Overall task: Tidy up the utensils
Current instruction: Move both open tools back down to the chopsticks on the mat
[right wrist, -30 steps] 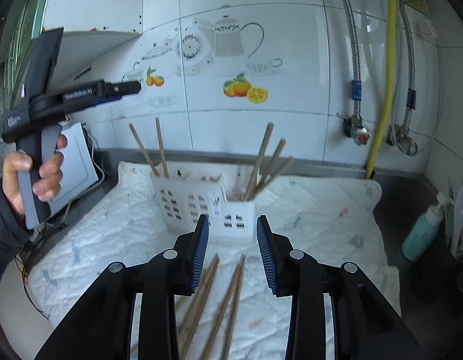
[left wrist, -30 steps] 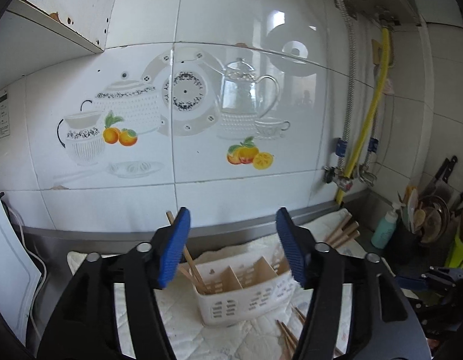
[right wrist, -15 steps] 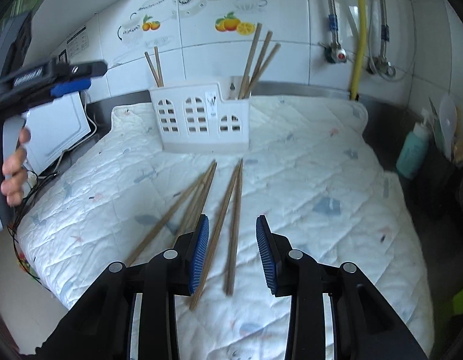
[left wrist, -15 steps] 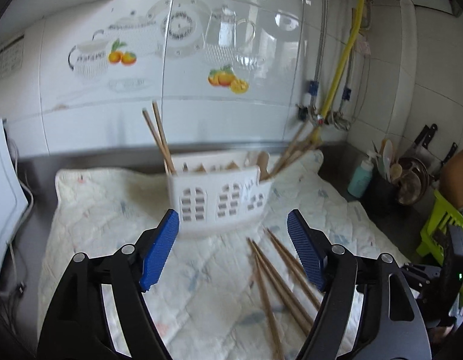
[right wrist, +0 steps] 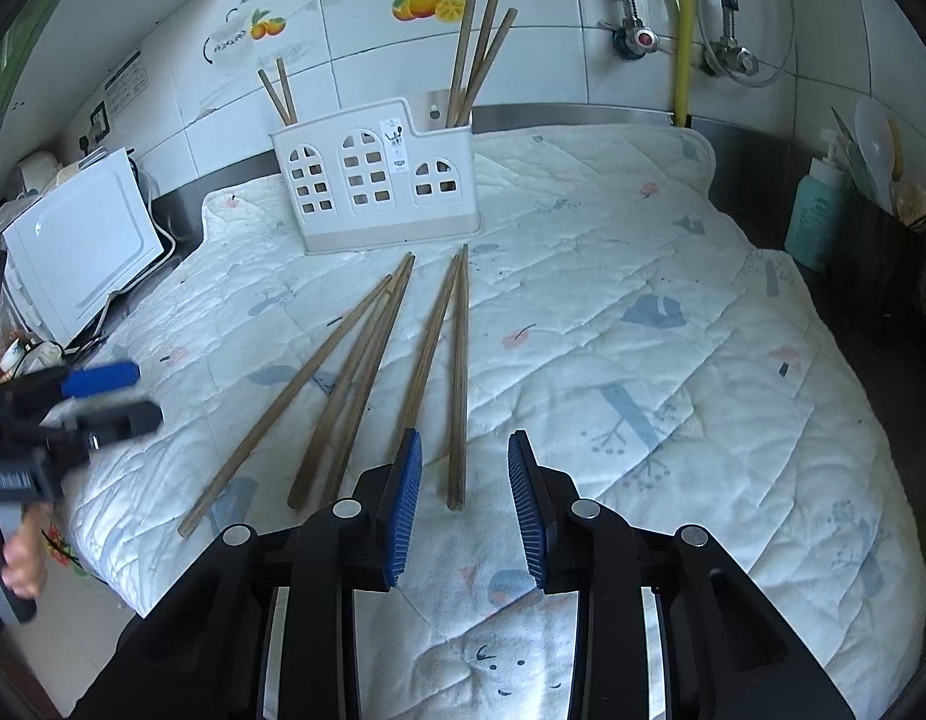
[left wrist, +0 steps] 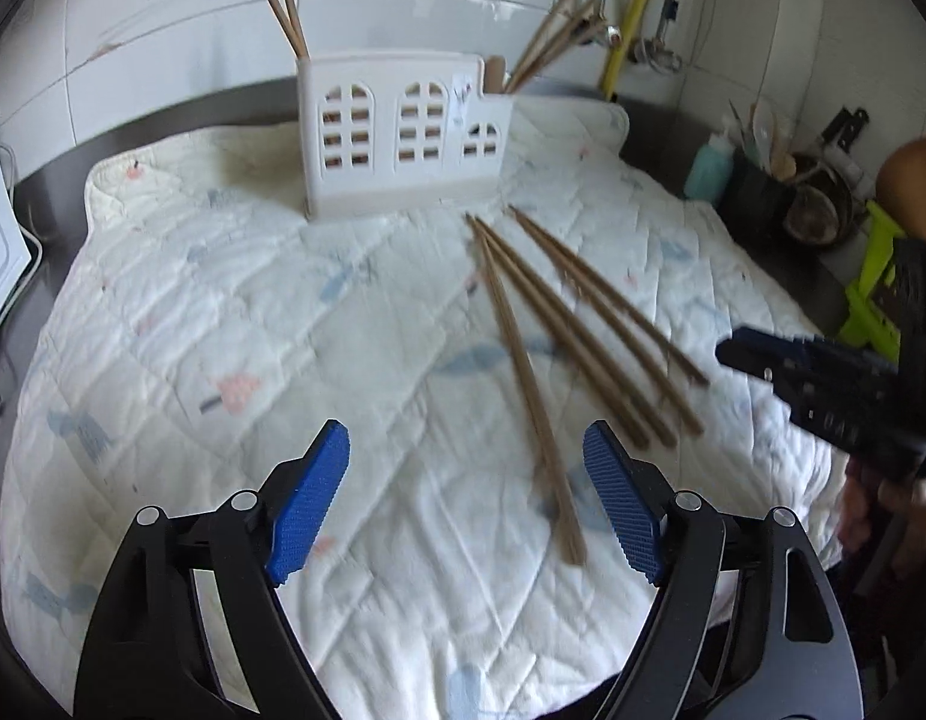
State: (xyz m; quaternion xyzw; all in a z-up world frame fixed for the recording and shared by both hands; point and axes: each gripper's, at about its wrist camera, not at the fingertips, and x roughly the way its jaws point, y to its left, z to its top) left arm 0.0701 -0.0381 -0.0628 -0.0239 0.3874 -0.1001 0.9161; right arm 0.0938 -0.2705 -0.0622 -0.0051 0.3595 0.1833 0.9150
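**Partly sorted — five chopsticks left on the cloth**

The white holder (right wrist: 375, 180) stands at the back of the quilted cloth (right wrist: 673, 360) that covers the tabletop. It already has chopsticks in it: two in its left end (right wrist: 276, 93) and three in its right end (right wrist: 478, 54). Five loose chopsticks (right wrist: 402, 360) lie fanned on the cloth in front of the holder, their far tips close to its base.

The right gripper (right wrist: 466, 510) hovers low over the near end of the rightmost loose chopstick (right wrist: 458, 384), fingers narrowly apart and holding nothing. The left gripper (left wrist: 466, 510) hangs in front of the holder with fingers wide — also empty. By this count roughly half the job is done.
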